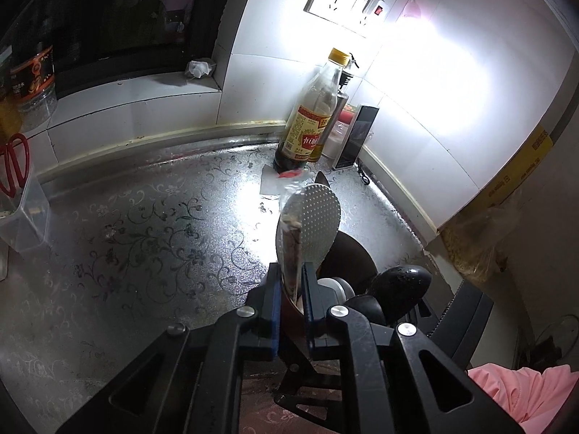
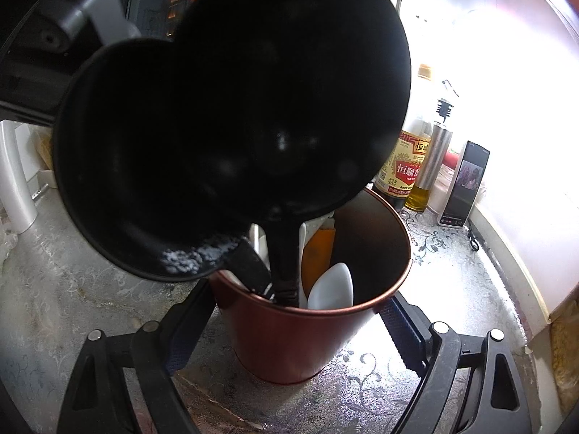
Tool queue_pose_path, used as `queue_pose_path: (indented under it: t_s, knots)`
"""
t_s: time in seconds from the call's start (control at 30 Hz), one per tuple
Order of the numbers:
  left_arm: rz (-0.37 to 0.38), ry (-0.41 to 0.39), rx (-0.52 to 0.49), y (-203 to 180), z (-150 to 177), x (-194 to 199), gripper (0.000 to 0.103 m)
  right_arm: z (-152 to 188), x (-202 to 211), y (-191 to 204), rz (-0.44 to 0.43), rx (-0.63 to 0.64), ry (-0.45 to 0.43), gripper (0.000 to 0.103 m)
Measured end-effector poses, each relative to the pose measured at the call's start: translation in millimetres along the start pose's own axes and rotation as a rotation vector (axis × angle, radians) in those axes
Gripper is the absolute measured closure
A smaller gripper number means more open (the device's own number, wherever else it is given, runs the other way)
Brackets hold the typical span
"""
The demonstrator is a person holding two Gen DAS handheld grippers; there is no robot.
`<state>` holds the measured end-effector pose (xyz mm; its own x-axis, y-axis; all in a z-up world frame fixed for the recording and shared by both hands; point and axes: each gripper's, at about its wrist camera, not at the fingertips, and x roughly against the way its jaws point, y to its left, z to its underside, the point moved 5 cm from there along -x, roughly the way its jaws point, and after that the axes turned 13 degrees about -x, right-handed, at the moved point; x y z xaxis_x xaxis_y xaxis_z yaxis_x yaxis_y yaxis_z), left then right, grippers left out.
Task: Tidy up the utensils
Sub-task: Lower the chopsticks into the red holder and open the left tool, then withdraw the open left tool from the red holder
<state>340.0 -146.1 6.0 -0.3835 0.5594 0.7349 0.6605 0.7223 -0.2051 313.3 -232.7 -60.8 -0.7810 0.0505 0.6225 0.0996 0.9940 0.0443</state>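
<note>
Paddle (image 1: 318,220) first: in your left view, your left gripper (image 1: 292,311) has its jaws clamped on a plastic-wrapped bundle of utensils, the dotted rice paddle sticking up beyond the pads, over the cup (image 1: 347,256). Two black ladles (image 1: 401,285) sit just right of it. A vinegar bottle (image 1: 311,123) stands in the corner of the counter (image 1: 144,217).

Right view now: your right gripper (image 2: 289,340) is spread wide, fingers (image 2: 401,329) either side of the copper cup (image 2: 300,343), not pressing it. Ladles (image 2: 231,126) rise out of it, a white spoon (image 2: 333,285) inside.
</note>
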Motion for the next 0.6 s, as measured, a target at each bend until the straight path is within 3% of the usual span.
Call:
queue_pose_path:
  t_s: [0.1,0.27,0.3,0.5,0.6]
  knots:
    - [-0.002,-0.026,0.004,1,-2,11,0.072,0,0,0,0.000,0.000,0.000,0.012]
    - [-0.045,-0.069,0.033,15,-4,29,0.068,0,0,0,0.000,0.000,0.000,0.012]
    - [-0.059,-0.077,0.046,20,-3,33,0.063,0,0,0,0.000,0.000,0.000,0.012]
    - [-0.209,-0.085,0.148,60,10,47,0.034,0,0,0,0.000,0.000,0.000,0.012]
    - [-0.270,-0.062,0.221,82,26,48,0.033,0,0,0,0.000,0.000,0.000,0.012]
